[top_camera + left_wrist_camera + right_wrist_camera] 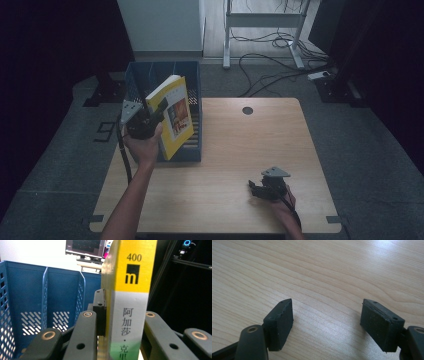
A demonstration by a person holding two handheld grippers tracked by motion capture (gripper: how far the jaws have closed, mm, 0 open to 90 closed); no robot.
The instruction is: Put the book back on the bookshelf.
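Left gripper [145, 117] was clamped on the yellow book [175, 115], held tilted above the blue file rack [192, 80] at the table's [240, 160] far-left corner. You needed to square the spine [128, 302] with a slot [62, 297] before lowering; the right gripper [257, 190] rested with jaws apart near the table's near edge.

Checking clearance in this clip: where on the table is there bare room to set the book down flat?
Bare wood runs from the blue file rack rightward to the table edge, and along the front between the forearms. The left rear corner is crowded by the rack and book; right tongs sit front right.
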